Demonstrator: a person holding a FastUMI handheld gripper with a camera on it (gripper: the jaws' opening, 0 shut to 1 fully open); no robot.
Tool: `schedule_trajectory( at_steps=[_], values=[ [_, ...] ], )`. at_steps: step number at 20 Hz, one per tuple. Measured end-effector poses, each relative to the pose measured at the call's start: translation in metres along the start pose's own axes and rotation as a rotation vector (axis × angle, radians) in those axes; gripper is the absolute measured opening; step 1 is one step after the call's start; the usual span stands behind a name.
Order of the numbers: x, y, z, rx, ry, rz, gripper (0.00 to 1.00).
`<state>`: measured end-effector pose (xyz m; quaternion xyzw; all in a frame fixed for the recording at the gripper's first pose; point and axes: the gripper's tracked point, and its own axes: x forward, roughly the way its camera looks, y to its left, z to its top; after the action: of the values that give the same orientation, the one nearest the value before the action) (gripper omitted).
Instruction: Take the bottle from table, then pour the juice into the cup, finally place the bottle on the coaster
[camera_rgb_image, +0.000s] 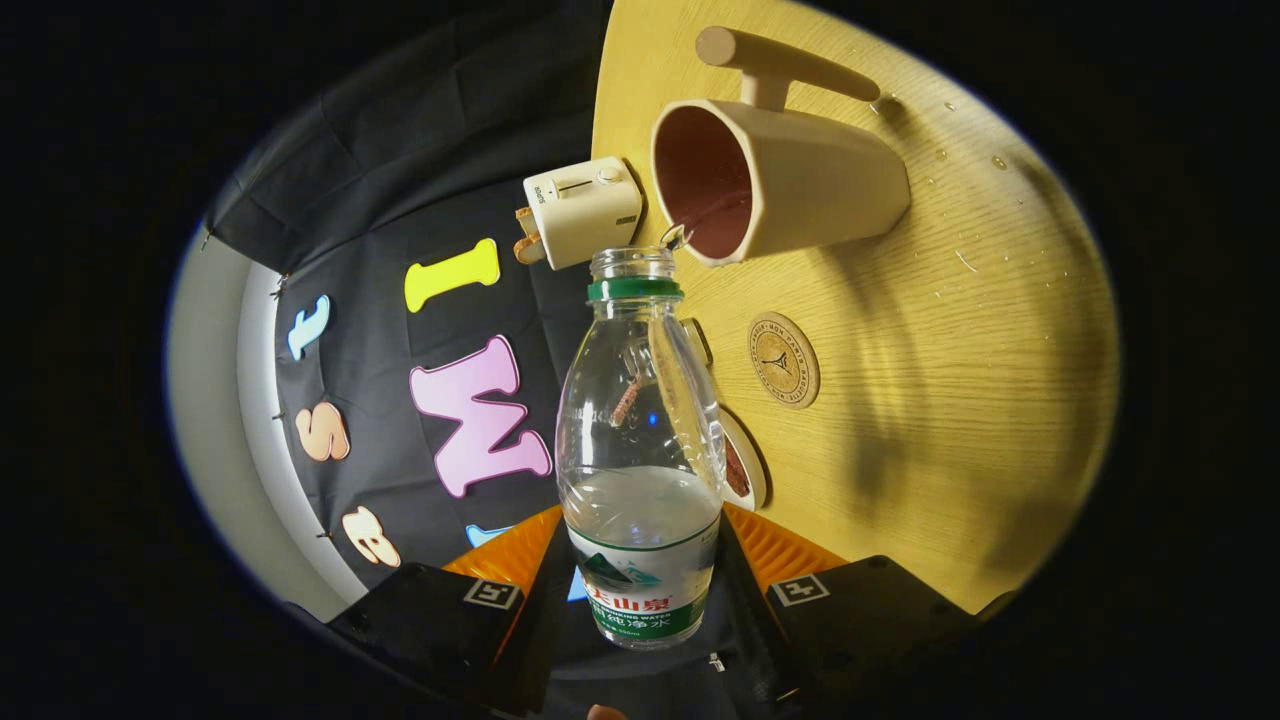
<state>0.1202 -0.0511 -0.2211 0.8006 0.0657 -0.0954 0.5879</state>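
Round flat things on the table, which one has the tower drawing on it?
The wooden coaster, lying bare on the table beyond the bottle that the gripper holds. The other, a white-rimmed dish, sits half hidden behind the bottle and shows no drawing.

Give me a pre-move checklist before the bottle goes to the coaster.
1. Grip: ok. The gripper, jaws closed on both sides of the clear plastic water bottle with the green neck ring, holds it by its labelled lower body.
2. Pour: not ok to leave yet. A thin stream runs from the bottle's open mouth into the beige handled cup with the dark red inside.
3. Liquid left: ok. Some remains in the bottle.
4. Round wooden coaster: ok, bare, on the light wooden table just beside the bottle.
5. Spills: not ok. Droplets lie on the table beyond the cup.
6. Cup fill level: cannot tell.
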Motion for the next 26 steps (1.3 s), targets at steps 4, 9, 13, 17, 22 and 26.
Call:
schedule_trajectory(
  at_steps=[4, 9, 13, 17, 22, 26],
  values=[
    [0.0, 0.002, -0.002, 0.018, 0.008, -0.007, 0.76],
    [0.0, 0.007, -0.003, 0.046, 0.026, -0.007, 0.76],
    [-0.002, 0.011, -0.004, 0.069, 0.038, -0.007, 0.76],
    [-0.003, 0.015, -0.005, 0.091, 0.048, -0.006, 0.76],
    [-0.004, 0.021, -0.001, 0.12, 0.051, -0.005, 0.76],
    [-0.001, 0.026, 0.003, 0.151, 0.051, -0.006, 0.76]
  ],
)
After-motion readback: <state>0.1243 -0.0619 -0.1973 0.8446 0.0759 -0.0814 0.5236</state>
